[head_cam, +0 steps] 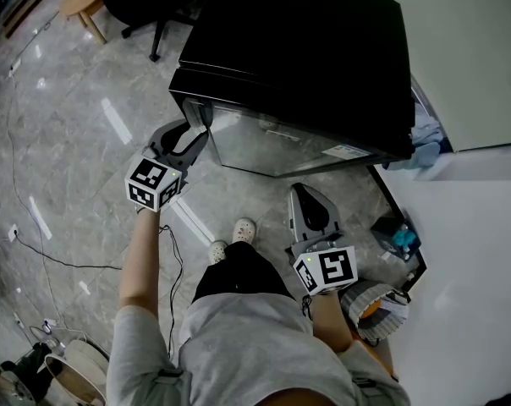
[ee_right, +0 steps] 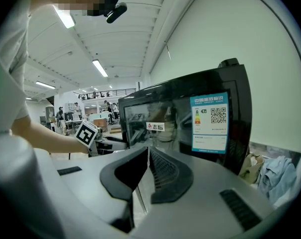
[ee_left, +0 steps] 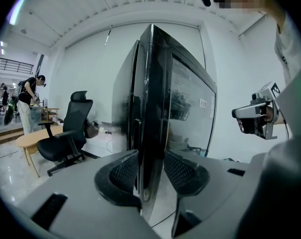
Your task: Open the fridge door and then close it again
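The fridge door [head_cam: 281,142] is the shiny front of a black fridge [head_cam: 298,41]. The fridge stands on the floor [head_cam: 69,159] right in front of me, with its back to a white wall [head_cam: 467,49]. I cannot tell if the door is shut all the way.

My left gripper [head_cam: 192,138] is at the left edge of the door. In the left gripper view its fingers [ee_left: 123,176] are wide apart, and the edge of the door stands up between them. The pads sit just beside the edge on both sides. I cannot tell if they press on it.

My right gripper [head_cam: 306,191] hangs in the air near the middle of the door and is not touching it. In the right gripper view its fingers [ee_right: 165,176] meet at the tips and have nothing between them. It points at the door, where I see a blue and white sticker [ee_right: 209,122].

Some blue cloth [head_cam: 425,134] lies by the right side of the fridge. A black office chair [head_cam: 154,7] stands behind the fridge on the left. A thin cable [head_cam: 61,260] runs over the floor to my left. My shoes [head_cam: 230,239] are on the floor between the two grippers. Far off in the left gripper view, a person [ee_left: 28,103] stands at the left.
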Motion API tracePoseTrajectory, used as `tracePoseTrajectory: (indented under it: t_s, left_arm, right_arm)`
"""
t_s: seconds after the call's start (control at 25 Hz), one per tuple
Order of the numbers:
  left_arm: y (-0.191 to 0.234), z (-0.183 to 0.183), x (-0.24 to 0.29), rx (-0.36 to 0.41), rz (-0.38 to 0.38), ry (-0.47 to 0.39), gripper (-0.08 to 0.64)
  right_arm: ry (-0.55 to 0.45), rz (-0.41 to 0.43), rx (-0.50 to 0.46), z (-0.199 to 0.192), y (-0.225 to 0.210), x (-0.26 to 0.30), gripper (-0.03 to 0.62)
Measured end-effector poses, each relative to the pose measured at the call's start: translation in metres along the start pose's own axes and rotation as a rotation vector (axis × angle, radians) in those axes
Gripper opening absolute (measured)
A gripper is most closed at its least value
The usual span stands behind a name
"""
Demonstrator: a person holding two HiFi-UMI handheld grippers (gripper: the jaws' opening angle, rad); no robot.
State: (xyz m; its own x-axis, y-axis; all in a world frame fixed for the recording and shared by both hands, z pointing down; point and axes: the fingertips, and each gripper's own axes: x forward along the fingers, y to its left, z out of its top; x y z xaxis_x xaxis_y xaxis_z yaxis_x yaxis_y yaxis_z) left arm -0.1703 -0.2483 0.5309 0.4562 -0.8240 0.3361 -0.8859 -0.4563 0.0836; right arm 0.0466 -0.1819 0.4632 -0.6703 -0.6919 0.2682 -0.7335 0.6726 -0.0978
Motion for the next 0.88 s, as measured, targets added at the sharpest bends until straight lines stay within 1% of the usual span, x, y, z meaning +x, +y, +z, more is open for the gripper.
tracePoseTrajectory:
  t_s: [0.16, 0.48, 0.68, 0.88]
  left_arm:
    - [0.000, -0.001, 0.000, 0.012, 0.013, 0.015, 0.158]
    - [0.001, -0.002, -0.005, 0.021, 0.063, 0.034, 0.138]
    - [0.000, -0.003, -0.006, 0.026, 0.076, 0.056, 0.126]
    - [-0.003, -0.004, -0.008, 0.016, 0.079, 0.077, 0.118]
  right_arm:
    - [-0.002, -0.005, 0.005, 0.001, 0.000, -0.002, 0.026]
    - [-0.019, -0.006, 0.000, 0.008, 0.005, -0.010, 0.026]
    - [-0.023, -0.006, -0.003, 0.008, 0.010, -0.015, 0.026]
    - [-0.027, -0.013, -0.002, 0.011, 0.010, -0.017, 0.026]
